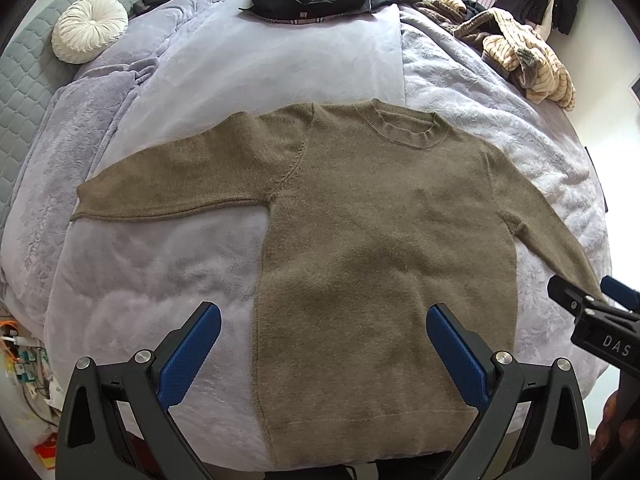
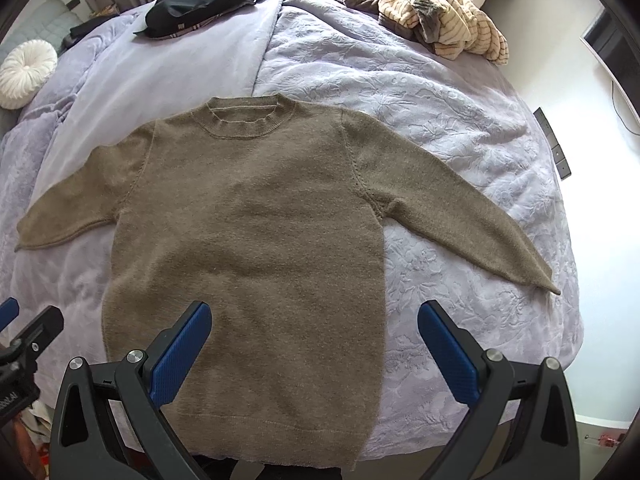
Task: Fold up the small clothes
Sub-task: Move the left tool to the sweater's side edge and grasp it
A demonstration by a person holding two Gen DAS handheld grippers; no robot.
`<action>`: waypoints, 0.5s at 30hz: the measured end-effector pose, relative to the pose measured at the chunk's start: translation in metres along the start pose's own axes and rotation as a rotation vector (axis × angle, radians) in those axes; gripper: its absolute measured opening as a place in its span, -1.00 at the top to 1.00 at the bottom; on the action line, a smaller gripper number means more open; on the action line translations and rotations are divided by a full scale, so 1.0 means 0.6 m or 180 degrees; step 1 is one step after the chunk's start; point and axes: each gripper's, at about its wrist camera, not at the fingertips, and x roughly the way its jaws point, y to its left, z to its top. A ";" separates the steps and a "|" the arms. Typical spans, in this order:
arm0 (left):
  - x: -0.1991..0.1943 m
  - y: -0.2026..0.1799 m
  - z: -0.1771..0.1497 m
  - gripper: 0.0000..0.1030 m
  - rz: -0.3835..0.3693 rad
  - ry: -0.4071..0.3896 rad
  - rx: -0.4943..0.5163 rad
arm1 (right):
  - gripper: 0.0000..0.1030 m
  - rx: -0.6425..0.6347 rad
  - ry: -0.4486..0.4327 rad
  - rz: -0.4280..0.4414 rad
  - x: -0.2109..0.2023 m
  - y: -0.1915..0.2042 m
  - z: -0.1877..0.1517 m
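both grippers' fingers (image 1: 192, 352) spread above flat sweater (image 1: 380, 248) hem.

Olive-brown sweater (image 1: 360, 220), lavender bedspread (image 1: 160, 280)

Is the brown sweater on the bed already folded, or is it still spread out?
Spread out. The brown sweater lies flat on the bed, both sleeves stretched sideways, collar and hem visible, no fold anywhere.
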 end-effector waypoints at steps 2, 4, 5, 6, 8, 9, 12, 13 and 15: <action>0.004 0.001 -0.002 -1.00 0.0014 0.0007 0.0009 | -0.99 -0.0027 0.0017 -0.0008 0.004 0.006 0.002; 0.008 0.004 -0.004 -1.00 0.0014 0.0023 0.0003 | -0.99 -0.0056 0.0030 -0.0022 0.007 0.012 0.004; 0.010 0.006 -0.005 -1.00 0.0016 0.0029 -0.0001 | -0.99 -0.0083 0.0035 -0.0044 0.008 0.016 0.004; 0.012 0.008 -0.005 -1.00 0.0020 0.0039 -0.0005 | -0.99 -0.0107 0.0033 -0.0059 0.008 0.019 0.005; 0.016 0.012 -0.007 -1.00 0.0028 0.0050 -0.0012 | -0.99 -0.0142 0.0028 -0.0051 0.010 0.026 0.006; 0.017 0.014 -0.008 -1.00 0.0036 0.0057 -0.0016 | -0.99 -0.0147 0.0030 -0.0025 0.011 0.028 0.006; 0.024 0.023 -0.011 -1.00 0.0054 0.0084 -0.0028 | -0.99 -0.0158 0.0050 0.0016 0.016 0.037 0.007; 0.027 0.025 -0.013 -1.00 0.0062 0.0092 -0.0032 | -0.99 -0.0168 0.0056 0.0018 0.019 0.041 0.008; 0.032 0.031 -0.014 -1.00 0.0080 0.0113 -0.0042 | -0.99 -0.0201 0.0080 0.0024 0.025 0.050 0.008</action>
